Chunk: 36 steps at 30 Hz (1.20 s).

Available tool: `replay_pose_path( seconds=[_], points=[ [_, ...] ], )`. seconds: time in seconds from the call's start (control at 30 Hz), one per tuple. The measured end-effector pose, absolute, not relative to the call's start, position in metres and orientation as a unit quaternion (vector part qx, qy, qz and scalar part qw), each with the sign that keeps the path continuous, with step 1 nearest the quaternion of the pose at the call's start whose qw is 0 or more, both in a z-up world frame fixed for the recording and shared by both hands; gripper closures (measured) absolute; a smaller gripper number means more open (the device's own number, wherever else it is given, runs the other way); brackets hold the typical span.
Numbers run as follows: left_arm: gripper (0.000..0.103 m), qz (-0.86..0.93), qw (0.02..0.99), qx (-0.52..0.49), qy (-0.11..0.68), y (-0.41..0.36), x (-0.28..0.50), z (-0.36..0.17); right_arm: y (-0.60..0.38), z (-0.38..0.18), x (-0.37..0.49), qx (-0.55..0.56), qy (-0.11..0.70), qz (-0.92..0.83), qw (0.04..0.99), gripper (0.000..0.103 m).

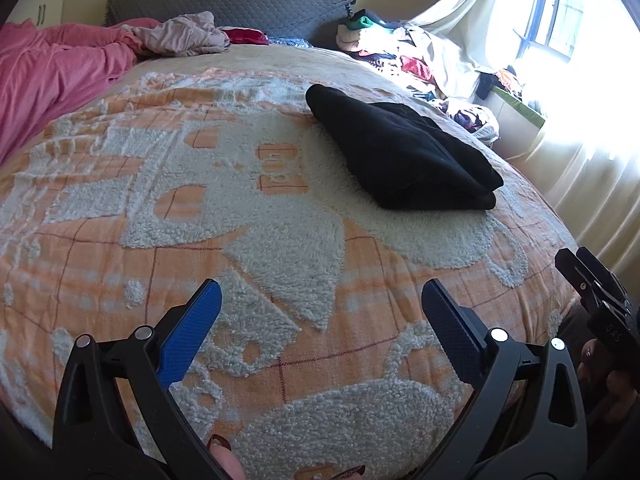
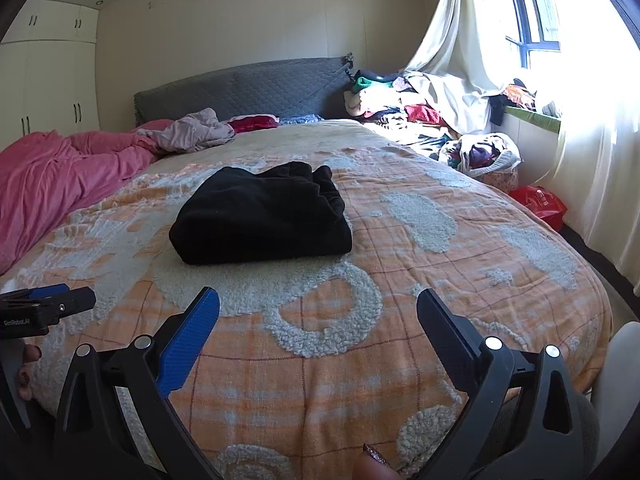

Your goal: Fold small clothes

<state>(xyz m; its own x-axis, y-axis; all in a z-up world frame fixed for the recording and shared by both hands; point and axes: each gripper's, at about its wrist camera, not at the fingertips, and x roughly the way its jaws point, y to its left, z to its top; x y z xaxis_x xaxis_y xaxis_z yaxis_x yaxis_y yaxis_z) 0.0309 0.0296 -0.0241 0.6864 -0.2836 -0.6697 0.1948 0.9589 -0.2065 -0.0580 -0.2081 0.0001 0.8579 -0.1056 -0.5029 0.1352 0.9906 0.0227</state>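
A folded black garment (image 2: 262, 216) lies on the orange-and-white bedspread (image 2: 400, 272), well beyond the left gripper (image 1: 320, 312) and right gripper (image 2: 318, 316), both spread wide and holding nothing.

From my right wrist view, at the left edge of the frame, I read white lettering on the left gripper (image 2: 48, 305), something like "GenRobot.AI". In my left wrist view, at the right edge, the right gripper (image 1: 600, 292) carries faint digits, maybe "045"; I cannot be sure.
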Motion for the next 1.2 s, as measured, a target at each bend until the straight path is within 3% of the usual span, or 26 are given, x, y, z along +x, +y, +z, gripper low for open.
replay_pose_path(
  seconds=[1.2],
  points=[
    [0.009, -0.111, 0.913, -0.034, 0.391, 0.02, 0.031, -0.028, -0.203, -0.018, -0.045, 0.027, 0.29, -0.057, 0.955, 0.005]
  ],
)
